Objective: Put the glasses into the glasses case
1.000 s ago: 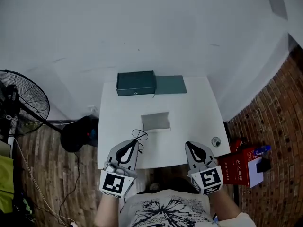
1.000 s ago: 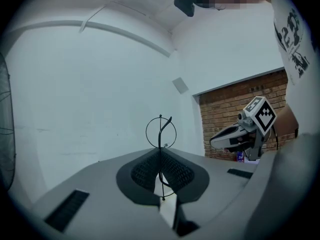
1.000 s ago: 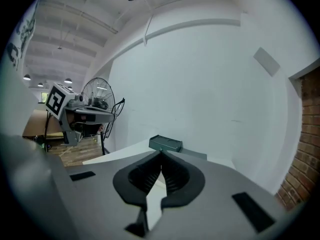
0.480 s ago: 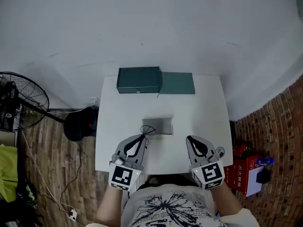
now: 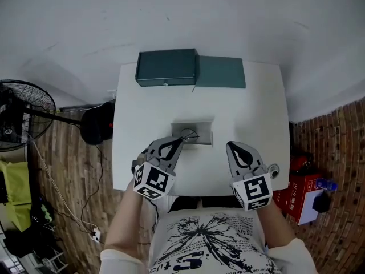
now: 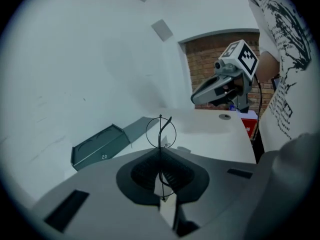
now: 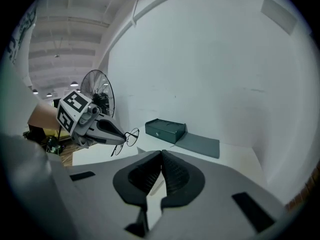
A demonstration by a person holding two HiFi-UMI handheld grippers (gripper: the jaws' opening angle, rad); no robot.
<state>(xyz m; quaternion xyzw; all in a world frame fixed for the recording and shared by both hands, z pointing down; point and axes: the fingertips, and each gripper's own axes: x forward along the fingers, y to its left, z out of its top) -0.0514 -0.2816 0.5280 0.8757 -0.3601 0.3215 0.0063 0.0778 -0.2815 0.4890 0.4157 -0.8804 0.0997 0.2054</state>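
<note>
Thin wire-framed glasses point(image 5: 187, 135) stick out of my left gripper point(image 5: 178, 142), which is shut on them just above a grey rectangular cloth point(image 5: 197, 131) in mid-table. In the left gripper view the glasses point(image 6: 161, 132) stand edge-on between the closed pads point(image 6: 150, 166). The dark green glasses case point(image 5: 166, 67) lies open at the table's far edge, its lid point(image 5: 220, 72) flat to the right. It is the case point(image 6: 97, 146) seen ahead and left of the left gripper. My right gripper point(image 5: 234, 148) hovers shut and empty over the front right of the table.
The white table point(image 5: 251, 113) stands against a white wall. A small round object point(image 5: 276, 168) sits at its right edge. On the brick-patterned floor, a fan point(image 5: 23, 116) stands to the left and a red box point(image 5: 305, 190) to the right.
Both grippers have moved forward and down over the table. The left one has carried the glasses from the front edge to above the grey cloth.
</note>
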